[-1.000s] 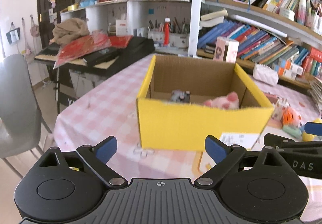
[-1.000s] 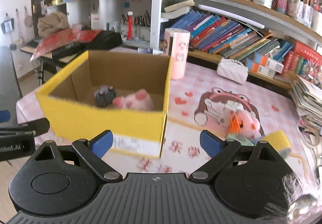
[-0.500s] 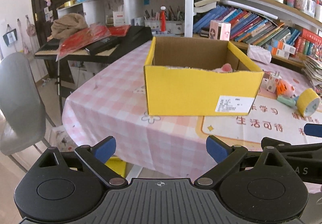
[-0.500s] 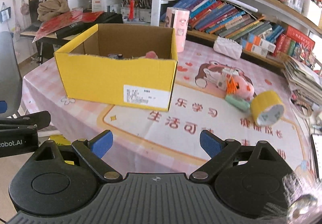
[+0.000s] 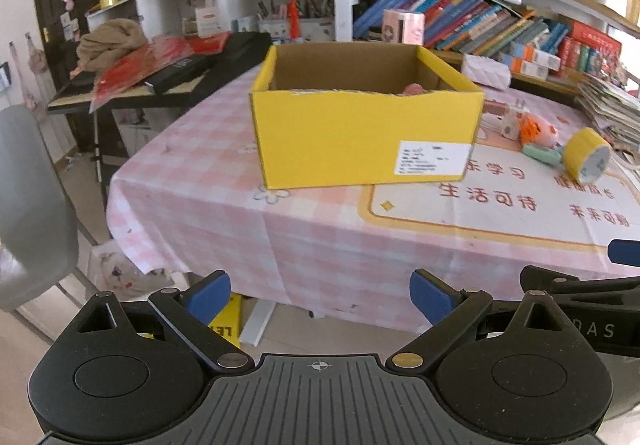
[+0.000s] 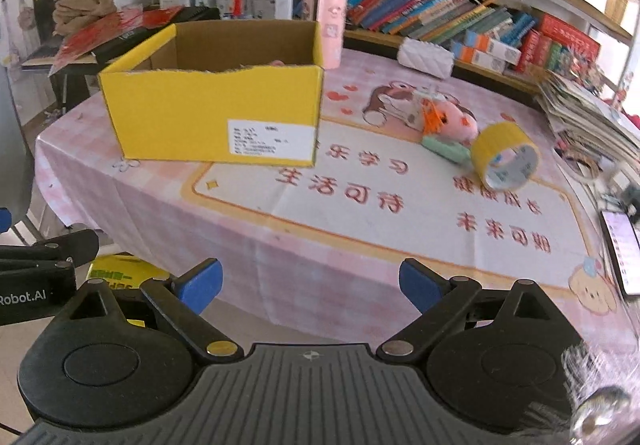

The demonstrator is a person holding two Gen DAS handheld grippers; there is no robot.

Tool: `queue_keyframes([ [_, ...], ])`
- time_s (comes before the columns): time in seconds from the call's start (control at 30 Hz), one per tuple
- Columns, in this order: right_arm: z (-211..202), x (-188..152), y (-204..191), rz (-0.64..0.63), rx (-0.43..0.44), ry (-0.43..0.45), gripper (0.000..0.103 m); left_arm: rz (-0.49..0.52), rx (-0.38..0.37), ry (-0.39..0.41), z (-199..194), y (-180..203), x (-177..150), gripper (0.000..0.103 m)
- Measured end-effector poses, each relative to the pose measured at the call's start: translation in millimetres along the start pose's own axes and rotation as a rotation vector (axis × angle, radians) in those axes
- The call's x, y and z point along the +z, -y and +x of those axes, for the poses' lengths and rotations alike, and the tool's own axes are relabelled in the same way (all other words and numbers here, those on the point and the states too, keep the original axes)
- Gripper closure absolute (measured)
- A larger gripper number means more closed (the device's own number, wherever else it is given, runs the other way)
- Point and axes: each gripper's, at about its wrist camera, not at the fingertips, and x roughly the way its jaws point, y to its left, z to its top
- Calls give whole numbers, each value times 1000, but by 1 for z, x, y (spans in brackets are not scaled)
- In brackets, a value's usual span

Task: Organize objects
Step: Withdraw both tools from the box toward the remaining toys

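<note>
Both my grippers hang off the near edge of the counter (image 6: 360, 205), the left gripper (image 5: 320, 291) and the right gripper (image 6: 310, 283) each with jaws spread wide and holding nothing. The yellow box (image 6: 216, 117) sits on the pink checked cloth toward the left side, and a bit of pink just shows above its front wall, so I judge something is already inside. Well to its right lie the loose things: a roll of yellow tape (image 6: 505, 156) standing on its edge, a mint green piece (image 6: 446, 149) just beside it, and a pink and orange toy (image 6: 448, 119) behind that. I take the next pick to be one of these, and my right gripper is the nearer one. For the tape, I would come in level, straddle its rim across the width, and close slowly, since a roll on edge may trundle away if nudged. I would carry it high enough to clear the box wall.
</note>
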Motion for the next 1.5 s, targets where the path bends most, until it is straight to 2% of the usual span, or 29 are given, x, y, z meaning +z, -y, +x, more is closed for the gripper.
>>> queue_keyframes([
  [0.27, -10, -14, 23, 55, -67, -15, 7, 44, -78, -13, 4, 22, -1, 5],
  [0.8, -17, -27, 93, 203, -225, -39, 7, 185, -217, -7, 22, 97, 19, 5],
  [1.1, -4, -14, 133, 244, -248, -45, 7, 196, -239, -8, 39, 130, 37, 5],
  [1.5, 26, 14, 173, 235, -225, -43, 7, 175, -283, 1, 64, 167, 65, 5],
])
